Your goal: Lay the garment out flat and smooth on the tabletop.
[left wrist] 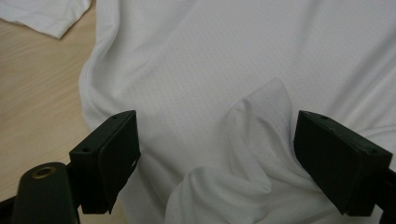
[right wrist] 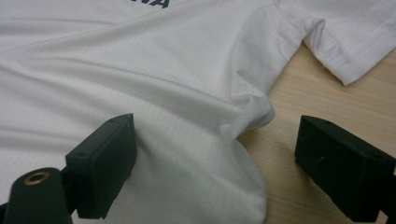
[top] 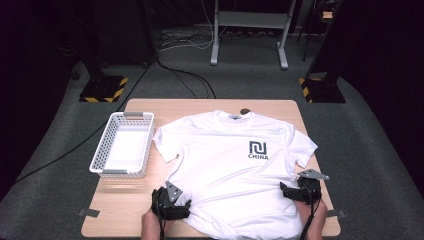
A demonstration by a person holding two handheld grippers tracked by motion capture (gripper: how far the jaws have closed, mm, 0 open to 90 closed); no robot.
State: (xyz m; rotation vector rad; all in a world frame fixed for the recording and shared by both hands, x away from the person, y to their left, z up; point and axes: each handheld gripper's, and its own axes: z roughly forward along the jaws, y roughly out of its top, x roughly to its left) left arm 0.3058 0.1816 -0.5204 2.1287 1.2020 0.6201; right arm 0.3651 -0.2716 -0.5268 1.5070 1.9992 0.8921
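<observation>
OK, I see both tongs at the near hem of the white T-shirt [top: 232, 165], which lies spread flat on the wooden table [top: 125, 205]. Left gripper [top: 186, 206]: jaws wide apart, a raised fold of shirt fabric [left wrist: 252, 140] between them, pads not pressing it. Right gripper [top: 284, 190]: jaws wide apart too, straddling the shirt's side edge [right wrist: 247, 116], gripping nothing. White basket [top: 123, 145] sits beyond the left gripper.

Your high view looks forward and down on the whole light wooden table [top: 150, 107]. Each gripper view sits close and low, facing along its black jaws; all three share the white short-sleeved T-shirt [top: 235, 165] [left wrist: 210, 60] [right wrist: 140, 65].
</observation>
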